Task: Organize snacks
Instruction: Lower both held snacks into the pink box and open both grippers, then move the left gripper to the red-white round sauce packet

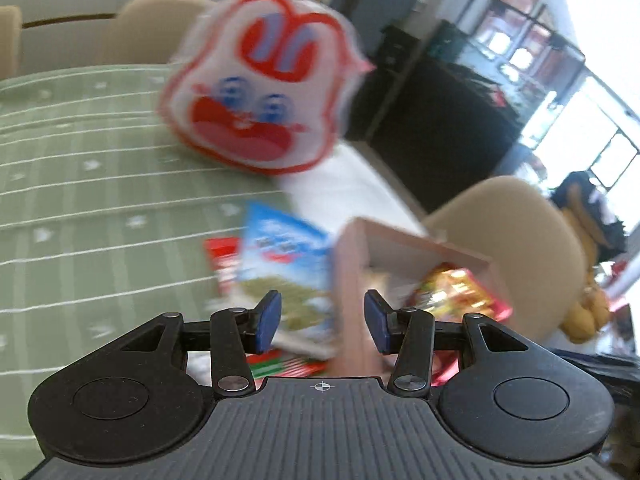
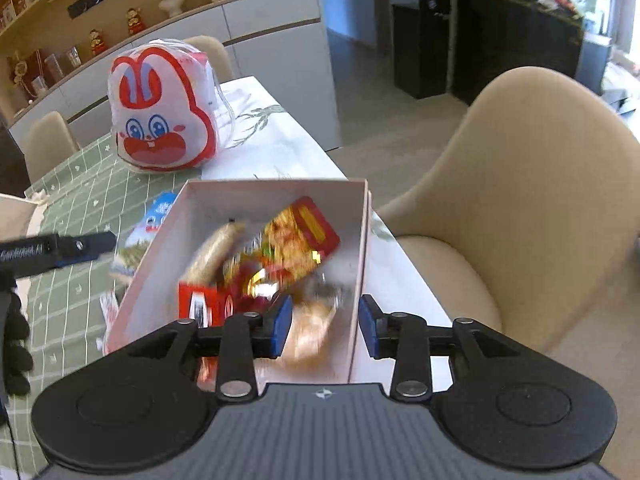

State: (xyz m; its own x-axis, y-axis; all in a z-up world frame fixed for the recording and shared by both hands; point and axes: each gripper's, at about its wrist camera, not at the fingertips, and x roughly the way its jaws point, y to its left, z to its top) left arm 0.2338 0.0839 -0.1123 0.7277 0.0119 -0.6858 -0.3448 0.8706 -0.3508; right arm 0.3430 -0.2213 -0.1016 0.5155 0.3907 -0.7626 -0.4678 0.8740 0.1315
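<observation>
Right wrist view: your right gripper (image 2: 323,327) tilts steeply down over the near right corner of the box (image 2: 276,194). Its blue fingers (image 2: 282,326) stand apart and straddle the box's right wall: one hangs inside, the other outside over the bench (image 2: 400,280), and neither pad presses on the wall or on a snack. So the right fingers are released, gripping nothing. Inside the box you can see a red-and-yellow packet (image 2: 300,240), blurred and tipped on end, a brown wrapped bar (image 2: 216,250) leaning on the left wall, a red packet (image 2: 198,304) at the near end and a blurred golden snack (image 2: 312,332) just beside the inner finger. At the left edge your gloved left hand (image 2: 16,340) holds the other tool, whose tip (image 2: 86,246) hovers level over the green cloth (image 2: 72,208), left of the box. A rabbit-face bag (image 2: 160,116) stands beyond the box.

Left wrist view: your left gripper (image 1: 323,322) also slants down, rolled so the room looks tilted. Its fingers (image 1: 267,320) are released, wide apart and empty, above a blue packet (image 1: 280,256) lying on a red one (image 1: 222,256) on the cloth, just left of the box (image 1: 348,280). Everything here is smeared by blur.
</observation>
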